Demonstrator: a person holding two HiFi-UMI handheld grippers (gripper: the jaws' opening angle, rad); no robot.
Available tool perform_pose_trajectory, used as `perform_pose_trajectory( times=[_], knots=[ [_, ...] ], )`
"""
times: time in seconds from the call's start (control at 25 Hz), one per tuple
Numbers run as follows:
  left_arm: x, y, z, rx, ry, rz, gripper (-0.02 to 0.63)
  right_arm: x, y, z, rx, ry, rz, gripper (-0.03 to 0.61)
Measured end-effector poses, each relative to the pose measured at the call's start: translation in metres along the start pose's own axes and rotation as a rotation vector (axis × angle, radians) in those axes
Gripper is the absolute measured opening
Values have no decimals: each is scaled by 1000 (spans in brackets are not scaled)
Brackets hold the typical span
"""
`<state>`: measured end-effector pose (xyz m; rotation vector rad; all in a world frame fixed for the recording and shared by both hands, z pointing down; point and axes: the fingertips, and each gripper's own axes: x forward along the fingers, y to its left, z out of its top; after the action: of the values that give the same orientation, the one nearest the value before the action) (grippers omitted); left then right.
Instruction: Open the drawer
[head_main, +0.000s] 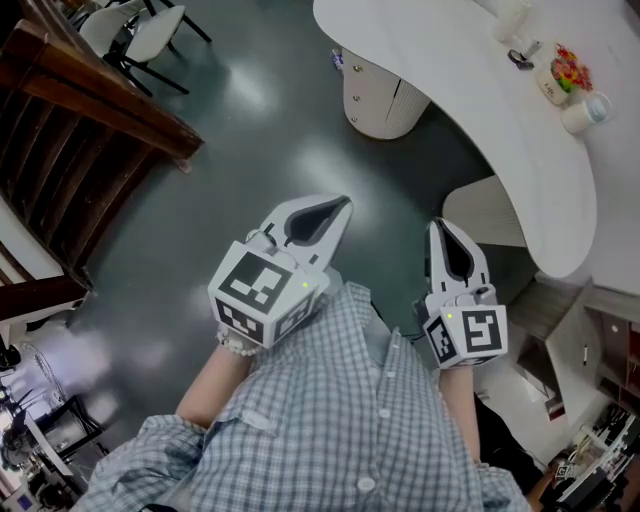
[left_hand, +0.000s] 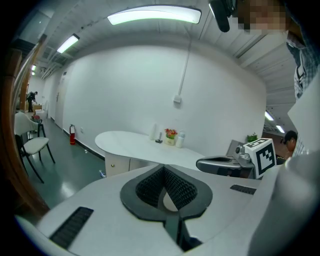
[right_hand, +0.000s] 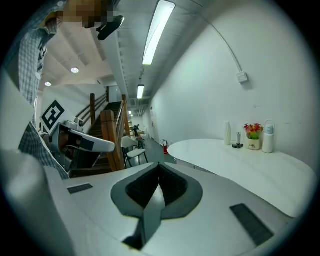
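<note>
Currently we stand with the wooden stair rail (head_main: 100, 100) at our left. Our left gripper (head_main: 343, 205) is clenched on nothing above the dark floor (head_main: 250, 130), and our right gripper (head_main: 437, 226) is likewise clenched and empty. The drawer cabinet (head_main: 378, 100) stands beneath the curved white table (head_main: 450, 90), well apart from both grippers.

White table (head_main: 520, 130): cut off by your head view's top and right edges. Cabinet (head_main: 378, 100) under it: mostly hidden by the tabletop, its fronts too small to tell apart. Small items (head_main: 520, 55) beside the flowers (head_main: 570, 68): too small to name. Wooden staircase (head_main: 70, 130): cut by the left edge. Your hands: hidden behind the left gripper (head_main: 343, 204) and right gripper (head_main: 438, 227) — only the left wrist (head_main: 235, 345) shows. Distant figure (left_hand: 31, 99) in your left gripper view: too small to tell.
</note>
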<state>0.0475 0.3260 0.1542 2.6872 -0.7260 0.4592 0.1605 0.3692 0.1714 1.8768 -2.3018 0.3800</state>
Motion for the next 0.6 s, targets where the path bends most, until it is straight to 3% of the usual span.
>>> perform_pose_trajectory(
  times=[0.6],
  knots=[
    [-31, 115, 22, -24, -47, 89, 5, 104, 49, 33, -42, 2, 66, 9]
  ],
)
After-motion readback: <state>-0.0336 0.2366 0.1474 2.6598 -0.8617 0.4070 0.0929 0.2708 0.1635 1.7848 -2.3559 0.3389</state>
